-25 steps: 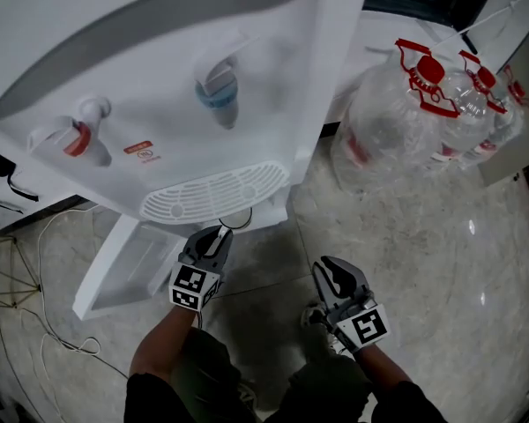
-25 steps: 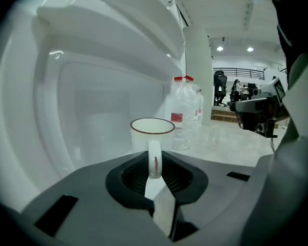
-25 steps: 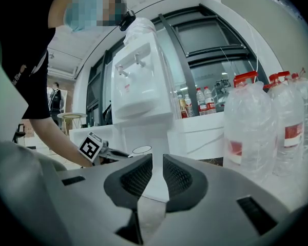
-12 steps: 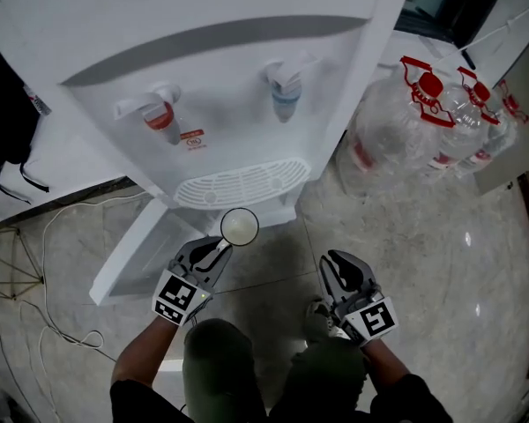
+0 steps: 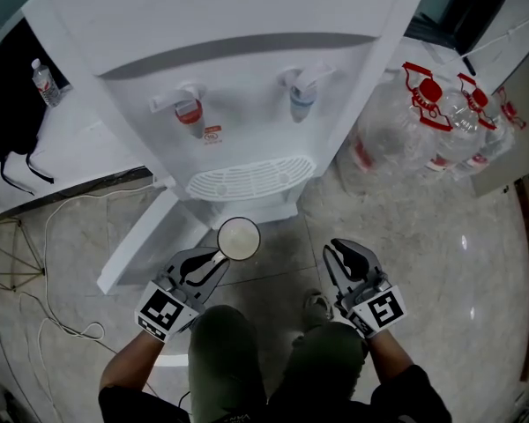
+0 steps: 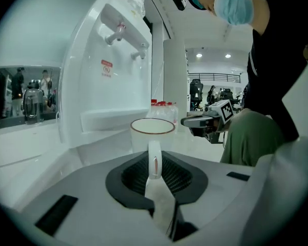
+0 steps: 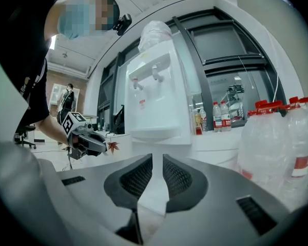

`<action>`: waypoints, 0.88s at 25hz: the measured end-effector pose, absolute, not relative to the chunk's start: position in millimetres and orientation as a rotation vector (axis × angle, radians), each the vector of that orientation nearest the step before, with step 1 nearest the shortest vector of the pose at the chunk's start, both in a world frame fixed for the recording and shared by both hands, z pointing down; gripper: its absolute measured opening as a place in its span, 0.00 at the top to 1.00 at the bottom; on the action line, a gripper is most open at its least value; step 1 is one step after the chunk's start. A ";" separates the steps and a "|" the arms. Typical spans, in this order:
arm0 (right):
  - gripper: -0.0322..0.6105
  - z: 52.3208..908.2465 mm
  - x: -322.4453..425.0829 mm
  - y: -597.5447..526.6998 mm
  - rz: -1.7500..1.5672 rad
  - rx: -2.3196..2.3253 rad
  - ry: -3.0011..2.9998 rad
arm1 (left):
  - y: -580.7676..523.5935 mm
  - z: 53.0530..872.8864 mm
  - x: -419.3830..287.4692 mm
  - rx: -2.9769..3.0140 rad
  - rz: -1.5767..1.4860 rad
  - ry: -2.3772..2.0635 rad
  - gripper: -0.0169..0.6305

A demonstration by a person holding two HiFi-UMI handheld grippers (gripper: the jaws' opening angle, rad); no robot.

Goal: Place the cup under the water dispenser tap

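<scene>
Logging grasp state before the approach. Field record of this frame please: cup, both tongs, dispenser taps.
white cup: upright, held by its handle
left tongs: shut on the cup handle
right tongs: nothing between them, narrow gap
water dispenser: red tap, blue tap
drip tray: cup not yet over it
</scene>
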State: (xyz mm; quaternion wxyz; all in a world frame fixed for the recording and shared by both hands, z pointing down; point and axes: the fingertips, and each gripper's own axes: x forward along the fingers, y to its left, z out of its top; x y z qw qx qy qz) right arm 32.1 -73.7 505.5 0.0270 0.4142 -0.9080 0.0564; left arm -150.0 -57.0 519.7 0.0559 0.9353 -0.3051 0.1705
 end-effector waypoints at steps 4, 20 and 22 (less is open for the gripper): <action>0.88 485.2 29.7 -70.6 0.135 1.264 -2.825 | -41.2 496.6 -149.5 2.859 0.499 -0.897 0.86; 0.88 478.8 35.0 -65.7 0.124 1.253 -2.821 | -36.4 506.9 -143.5 2.837 0.551 -0.876 0.86; 0.88 478.2 36.0 -67.5 0.127 1.267 -2.829 | -40.0 511.1 -139.5 2.830 0.547 -0.881 0.86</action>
